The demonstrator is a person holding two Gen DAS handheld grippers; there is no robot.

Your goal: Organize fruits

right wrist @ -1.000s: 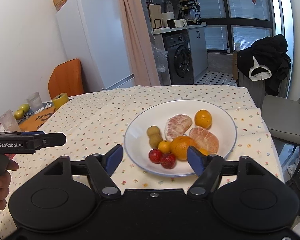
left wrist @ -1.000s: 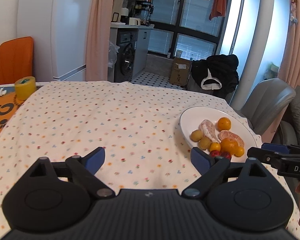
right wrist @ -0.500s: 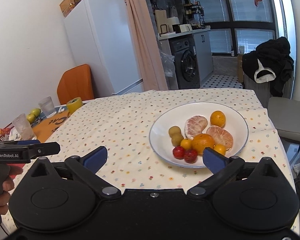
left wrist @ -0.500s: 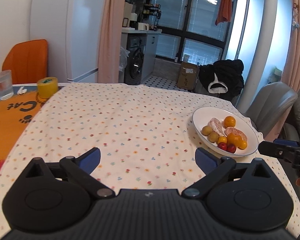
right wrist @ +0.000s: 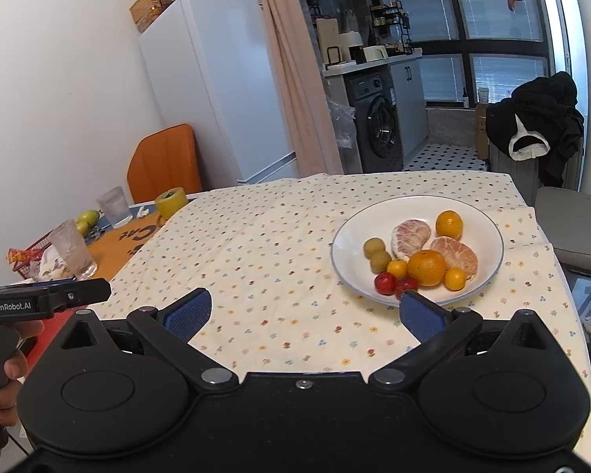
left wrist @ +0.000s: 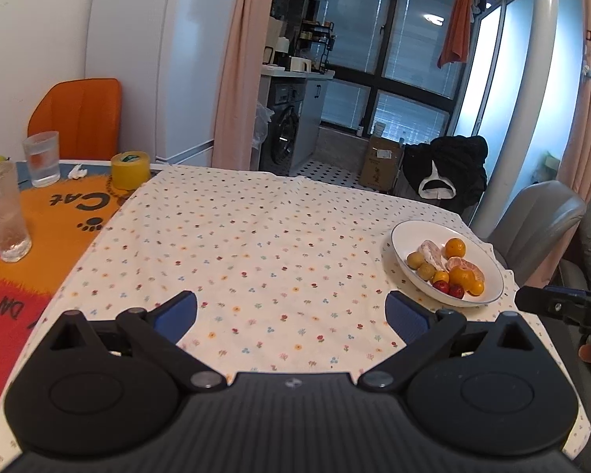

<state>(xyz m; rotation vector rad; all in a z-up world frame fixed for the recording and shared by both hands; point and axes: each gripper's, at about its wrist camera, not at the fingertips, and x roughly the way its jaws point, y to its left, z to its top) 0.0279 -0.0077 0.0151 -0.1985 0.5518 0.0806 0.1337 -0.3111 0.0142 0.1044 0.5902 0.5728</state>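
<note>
Fruit [right wrist: 426, 267] heaped on plate [right wrist: 488, 232], right end of cloth [left wrist: 256, 244] | left gripper [left wrist: 291, 311] spread, empty, over bare cloth | right gripper [right wrist: 305, 311] spread, empty, just short of plate | stage unclear: sorted already or awaiting sorting.

A cream tablecloth [right wrist: 279, 252] sprinkled with tiny red, orange and blue flowers covers the table, and a white plate [right wrist: 488, 232] with a thin dark rim holds orange tangerines [right wrist: 426, 267], pale pink-white peeled segments [right wrist: 410, 236], olive-green round fruits [right wrist: 374, 247] and red ones [right wrist: 385, 282]. Beside the cloth lies an orange and red mat [left wrist: 51, 216] with black letters and a black paw print, with a yellow roll of tape [left wrist: 130, 170] on it. Both grippers are black with blue pads [right wrist: 189, 311], and an orange chair [left wrist: 77, 114] stands before a white fridge [left wrist: 165, 59].
</note>
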